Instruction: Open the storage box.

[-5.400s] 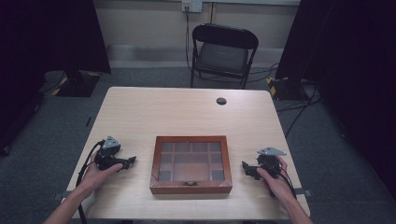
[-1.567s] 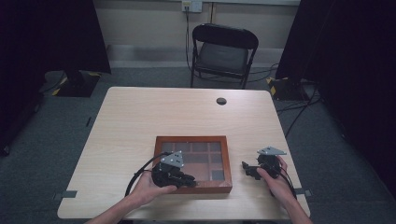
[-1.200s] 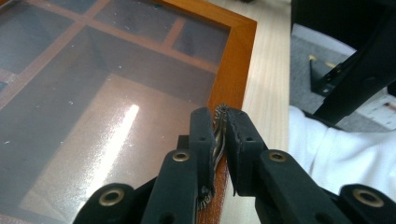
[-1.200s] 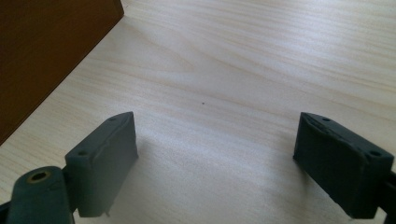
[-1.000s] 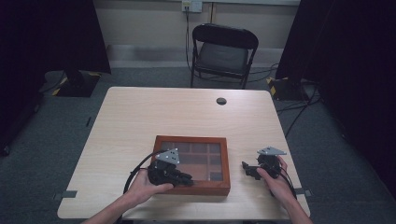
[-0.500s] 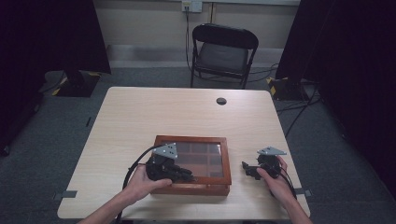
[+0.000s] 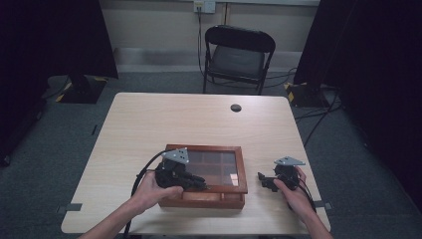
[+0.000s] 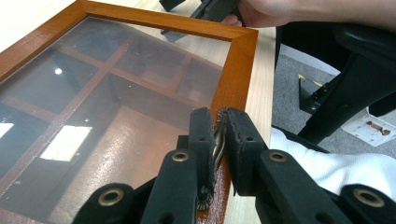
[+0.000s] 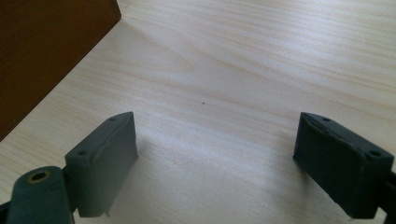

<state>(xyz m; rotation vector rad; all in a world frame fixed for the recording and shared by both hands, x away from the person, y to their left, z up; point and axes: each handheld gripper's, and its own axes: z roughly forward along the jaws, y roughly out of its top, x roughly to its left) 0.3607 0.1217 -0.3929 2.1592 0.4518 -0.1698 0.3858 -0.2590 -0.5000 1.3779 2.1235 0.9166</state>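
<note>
A wooden box point(image 7: 171, 149) with a glass lid point(image 8: 93, 93) and dividers inside lies near the table's front edge. My left gripper point(image 7: 201, 183) reaches over the lid's front rail from the left. In the left gripper view, this left gripper point(image 8: 217, 122) is shut on a small brass clasp point(image 8: 218, 140) on the lid's front frame point(image 8: 238, 70). The lid's front edge looks slightly raised above the box body point(image 7: 204, 200). My right gripper point(image 7: 262, 179) rests on the table to the right of the box, apart from it. Its jaws point(image 9: 215, 154) stand wide open over bare wood, with the box corner point(image 9: 42, 51) at the upper left.
A small black round object point(image 7: 236, 107) lies at the table's far middle. A black chair point(image 7: 238, 55) stands behind the table point(image 7: 149, 119). The left gripper view shows an office chair's base point(image 8: 355, 84) and a white sleeve point(image 8: 327, 158) beyond the table's edge.
My left gripper has come from the table's left side onto the box's front rail and closed on the clasp; lately it shifted slightly back. The right gripper has stayed still.
</note>
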